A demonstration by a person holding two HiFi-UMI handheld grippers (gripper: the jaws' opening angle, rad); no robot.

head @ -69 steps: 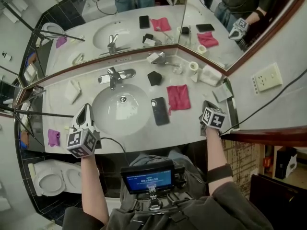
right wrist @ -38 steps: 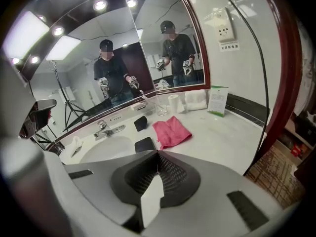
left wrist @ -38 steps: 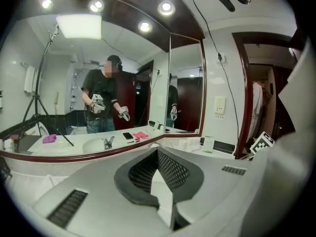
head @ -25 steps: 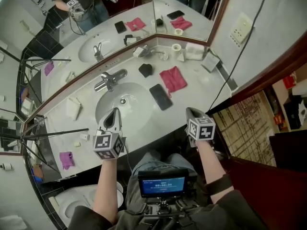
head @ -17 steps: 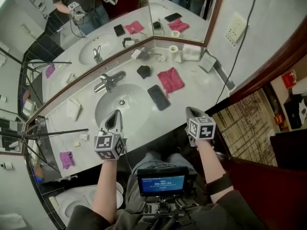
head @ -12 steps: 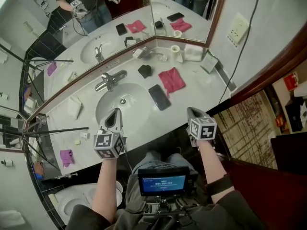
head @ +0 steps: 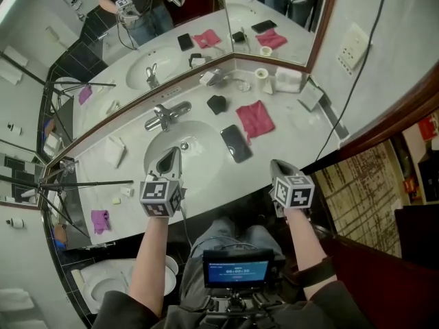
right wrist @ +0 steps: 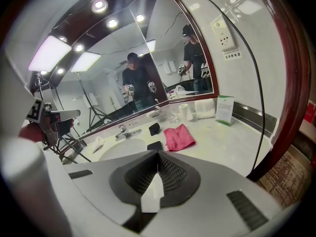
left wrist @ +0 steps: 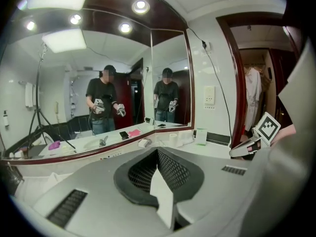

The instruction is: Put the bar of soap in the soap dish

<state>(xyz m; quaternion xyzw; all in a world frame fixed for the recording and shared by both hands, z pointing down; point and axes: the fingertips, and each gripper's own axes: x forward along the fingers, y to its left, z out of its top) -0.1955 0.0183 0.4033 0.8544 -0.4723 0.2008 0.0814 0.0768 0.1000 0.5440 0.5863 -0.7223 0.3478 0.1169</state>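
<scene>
- Both tongs closed, nothing between jaws.
- Left gripper (head: 171,157) hangs over near side of sink (head: 204,137). Right gripper (head: 277,164) hangs at front edge of counter (head: 291,125).
- Bar of soap (head: 125,191): judged to be small pale block at counter's front left.
- Soap lies left of your left gripper, near it, well apart from right gripper. Left hand nearer.
- Long axis too small to tell; confirm before closing.
- Soap dish not identified with certainty. Black item (head: 217,104) behind sink is possible candidate.
</scene>
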